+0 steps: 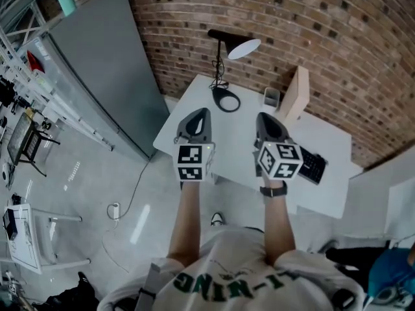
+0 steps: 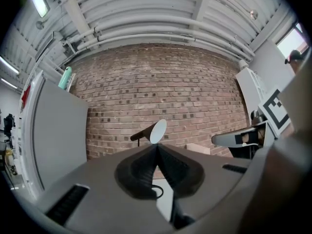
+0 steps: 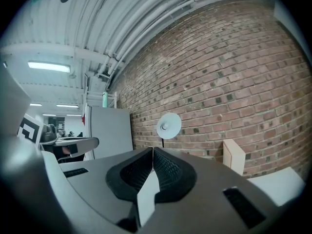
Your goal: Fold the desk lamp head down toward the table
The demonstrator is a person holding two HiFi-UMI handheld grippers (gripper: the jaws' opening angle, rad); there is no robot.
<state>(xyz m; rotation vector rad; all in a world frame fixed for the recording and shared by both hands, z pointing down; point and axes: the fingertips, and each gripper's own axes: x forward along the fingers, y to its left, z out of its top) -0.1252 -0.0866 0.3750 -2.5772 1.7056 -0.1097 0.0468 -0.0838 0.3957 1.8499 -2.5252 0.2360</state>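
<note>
A black desk lamp stands at the far edge of the white table (image 1: 240,154), by the brick wall. Its head (image 1: 237,44) is raised and roughly level, the white shade opening facing right; the round base (image 1: 226,100) lies below it with a cable. The lamp head shows in the left gripper view (image 2: 152,130) and, face-on, in the right gripper view (image 3: 168,125). My left gripper (image 1: 198,118) is over the table's near left part, jaws together and empty. My right gripper (image 1: 266,120) is beside it, also shut and empty. Both point level toward the lamp, well short of it.
A beige box (image 1: 294,96) stands upright right of the lamp, with a small grey cup (image 1: 272,96) next to it. A black keyboard (image 1: 312,165) lies near the right gripper. A grey panel (image 1: 107,63) rises left of the table; the brick wall (image 1: 311,31) is behind.
</note>
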